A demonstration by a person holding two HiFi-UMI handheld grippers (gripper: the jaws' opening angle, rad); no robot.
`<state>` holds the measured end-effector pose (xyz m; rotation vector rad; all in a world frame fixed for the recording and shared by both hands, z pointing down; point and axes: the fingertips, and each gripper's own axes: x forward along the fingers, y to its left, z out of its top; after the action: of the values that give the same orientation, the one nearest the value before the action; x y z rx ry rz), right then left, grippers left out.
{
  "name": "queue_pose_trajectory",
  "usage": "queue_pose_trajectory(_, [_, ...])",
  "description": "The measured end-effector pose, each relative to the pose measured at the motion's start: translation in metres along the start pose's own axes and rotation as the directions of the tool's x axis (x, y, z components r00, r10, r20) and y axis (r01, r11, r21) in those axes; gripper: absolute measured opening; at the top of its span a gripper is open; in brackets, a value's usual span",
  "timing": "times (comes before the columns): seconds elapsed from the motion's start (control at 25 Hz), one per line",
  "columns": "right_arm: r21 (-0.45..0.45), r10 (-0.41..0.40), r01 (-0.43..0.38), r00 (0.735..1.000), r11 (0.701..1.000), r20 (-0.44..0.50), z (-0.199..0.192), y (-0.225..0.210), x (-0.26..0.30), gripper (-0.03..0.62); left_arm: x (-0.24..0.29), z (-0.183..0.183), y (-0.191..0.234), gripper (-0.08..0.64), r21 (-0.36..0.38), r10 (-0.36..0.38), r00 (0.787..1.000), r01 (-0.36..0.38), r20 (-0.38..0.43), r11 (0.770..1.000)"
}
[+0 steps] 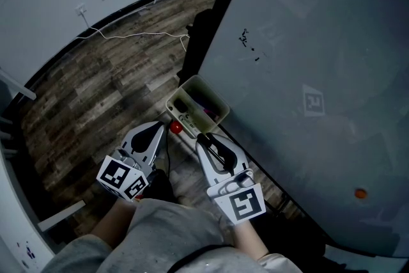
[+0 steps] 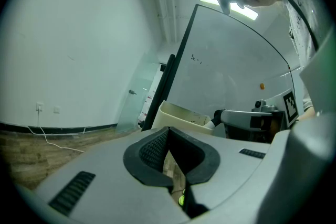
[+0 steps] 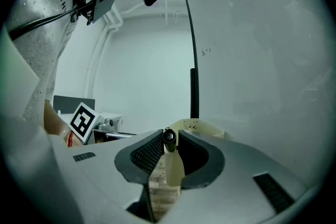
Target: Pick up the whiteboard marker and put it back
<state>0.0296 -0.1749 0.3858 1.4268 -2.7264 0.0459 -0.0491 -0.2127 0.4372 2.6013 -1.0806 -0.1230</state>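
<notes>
Right gripper view shows the whiteboard marker (image 3: 170,165) pinched between the two jaws of my right tool (image 3: 169,140), with its dark end pointing away from me. So I think the picking up is done, and what is left is the putting back. The pale tray (image 3: 202,127) sits just ahead of the marker, by the bottom of the whiteboard (image 3: 262,50). The marker is not in it yet. In the head view I can see other small things already lying in the tray, so I would need to find a free spot. My left tool (image 2: 168,131) has its jaws closed together with nothing in them, and it sits beside the right one. The whiteboard stands close on my right side, and its black edge (image 1: 211,16) runs down next to the tray, so I should not swing that way. On my left the wooden floor (image 1: 108,93) is wide open, with only a thin white cable (image 1: 134,35) far off.
</notes>
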Motion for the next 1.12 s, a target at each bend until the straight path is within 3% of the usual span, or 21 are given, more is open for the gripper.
queue_pose_trajectory(1.12, [-0.014,0.045,-0.045,0.999,0.999,0.020,0.007,0.007,-0.039,0.117,-0.017,-0.004,-0.040,0.015,0.007,0.035,0.999,-0.035,0.030,0.999])
